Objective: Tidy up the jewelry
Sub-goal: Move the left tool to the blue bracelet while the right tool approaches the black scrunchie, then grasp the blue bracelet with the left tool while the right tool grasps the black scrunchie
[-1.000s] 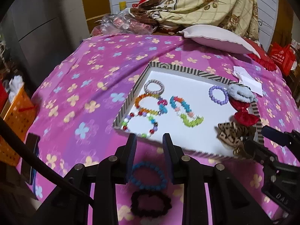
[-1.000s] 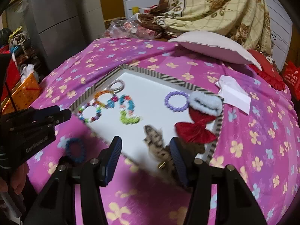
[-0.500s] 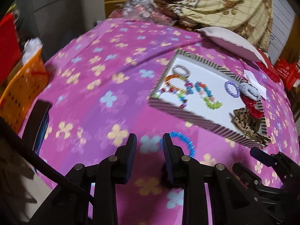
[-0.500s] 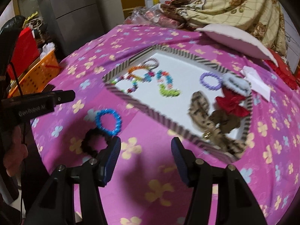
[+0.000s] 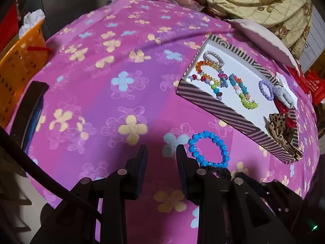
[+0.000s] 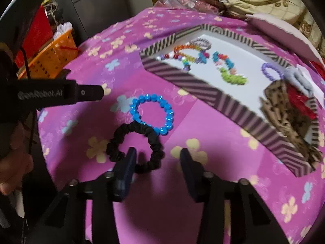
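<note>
A blue bead bracelet (image 5: 209, 150) (image 6: 153, 113) lies on the pink flowered cloth, in front of the striped tray (image 5: 211, 105) (image 6: 203, 93). A black scrunchie (image 6: 136, 144) (image 5: 218, 170) touches it on the near side. The tray holds several bead bracelets, a purple bracelet (image 5: 266, 89) (image 6: 271, 71), a leopard bow (image 5: 282, 130) (image 6: 284, 109) and a red bow (image 5: 283, 109). My left gripper (image 5: 161, 154) is open and empty, just left of the blue bracelet. My right gripper (image 6: 157, 160) is open and empty, over the scrunchie's near edge.
An orange basket (image 5: 18, 65) (image 6: 48, 57) stands off the table's left edge. A dark phone-like slab (image 5: 30, 111) lies at the left edge. A pale cushion (image 5: 262, 38) and a quilt (image 5: 264, 2) sit behind the tray.
Both grippers have pulled back and left from the tray. The right gripper has left the leopard bow in the tray and now hovers by the scrunchie.
</note>
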`<act>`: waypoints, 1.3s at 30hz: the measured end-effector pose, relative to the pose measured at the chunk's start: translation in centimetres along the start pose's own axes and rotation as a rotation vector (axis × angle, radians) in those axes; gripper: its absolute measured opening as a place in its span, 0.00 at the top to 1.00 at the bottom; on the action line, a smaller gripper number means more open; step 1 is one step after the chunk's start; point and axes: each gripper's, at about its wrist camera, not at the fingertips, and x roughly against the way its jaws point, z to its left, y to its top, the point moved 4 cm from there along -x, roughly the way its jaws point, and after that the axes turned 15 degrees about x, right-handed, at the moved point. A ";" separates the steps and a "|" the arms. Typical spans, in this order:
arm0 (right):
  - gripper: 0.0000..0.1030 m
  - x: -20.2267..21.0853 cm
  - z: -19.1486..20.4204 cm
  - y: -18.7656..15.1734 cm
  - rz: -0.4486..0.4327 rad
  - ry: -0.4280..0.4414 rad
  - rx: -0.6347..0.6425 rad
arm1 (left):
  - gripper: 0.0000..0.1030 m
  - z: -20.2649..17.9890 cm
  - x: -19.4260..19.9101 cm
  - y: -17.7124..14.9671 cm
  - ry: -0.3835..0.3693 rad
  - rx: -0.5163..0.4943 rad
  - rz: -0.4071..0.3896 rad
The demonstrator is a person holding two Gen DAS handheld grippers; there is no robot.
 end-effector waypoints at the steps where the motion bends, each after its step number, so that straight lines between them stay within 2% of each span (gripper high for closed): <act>1: 0.83 -0.1 0.1 0.1 0.003 -0.001 0.015 | 0.60 0.0 -0.2 0.0 0.000 0.002 0.003; 4: 0.90 0.2 -0.4 -0.4 0.025 -0.018 0.035 | 0.55 -0.3 -0.8 0.1 -0.009 0.008 0.020; 14: 0.90 2.6 -4.6 -3.7 0.044 -0.024 -0.052 | 0.52 -2.2 -3.1 -0.4 0.005 -0.057 0.052; 16: 0.90 2.7 -5.1 -4.0 0.031 -0.006 -0.073 | 0.49 -2.7 -3.3 -0.6 0.010 -0.069 0.043; 22: 0.90 2.5 -5.0 -3.9 0.018 -0.003 -0.072 | 0.49 -3.8 -4.1 -0.8 0.039 -0.102 0.038; 24: 0.90 2.5 -5.1 -3.9 0.013 0.000 -0.075 | 0.62 -4.0 -4.1 -0.9 0.048 -0.126 0.025; 25: 0.90 2.5 -5.1 -3.9 0.011 0.000 -0.080 | 0.74 -4.0 -4.1 -0.8 0.048 -0.130 0.025; 26: 0.90 2.5 -5.1 -3.9 0.009 0.001 -0.082 | 0.79 -4.0 -4.1 -0.8 0.040 -0.130 0.035; 29: 0.91 2.8 -5.1 -3.9 0.005 -0.007 -0.076 | 0.80 -3.7 -3.8 -0.6 0.003 -0.113 0.063; 39: 0.91 6.7 -5.3 -2.3 -0.065 -0.041 -0.055 | 0.80 -4.2 0.6 0.2 -0.055 -0.123 -0.009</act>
